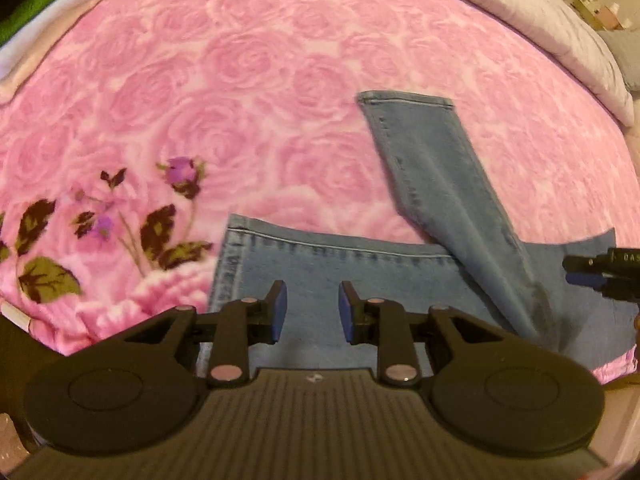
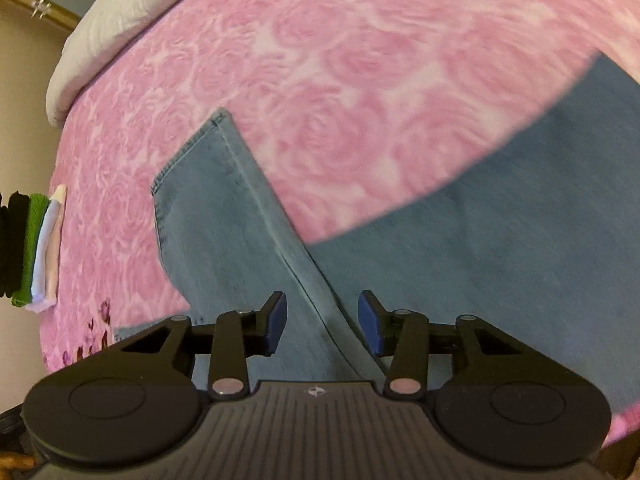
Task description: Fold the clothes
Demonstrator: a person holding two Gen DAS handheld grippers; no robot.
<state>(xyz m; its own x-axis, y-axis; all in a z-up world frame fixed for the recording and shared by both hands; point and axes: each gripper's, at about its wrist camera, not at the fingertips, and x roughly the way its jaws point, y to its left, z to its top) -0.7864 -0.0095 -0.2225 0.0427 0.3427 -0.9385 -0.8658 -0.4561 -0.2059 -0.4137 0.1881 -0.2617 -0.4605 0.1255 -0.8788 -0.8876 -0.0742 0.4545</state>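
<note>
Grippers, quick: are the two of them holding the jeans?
Left gripper: open, holding nothing, over the jeans.
Right gripper: open, holding nothing.

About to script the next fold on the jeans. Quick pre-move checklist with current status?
1. Left gripper jaws open, nothing held: ok.
2. Right gripper jaws open, nothing held: ok.
3. Jeans lying on the pink blanket: ok.
4. Legs aligned: not ok, one leg angles away across the other.
5. Fold area free of other items: ok, the folded stack sits apart at the far edge.
6. Waistband position: cannot tell, out of view.
</note>
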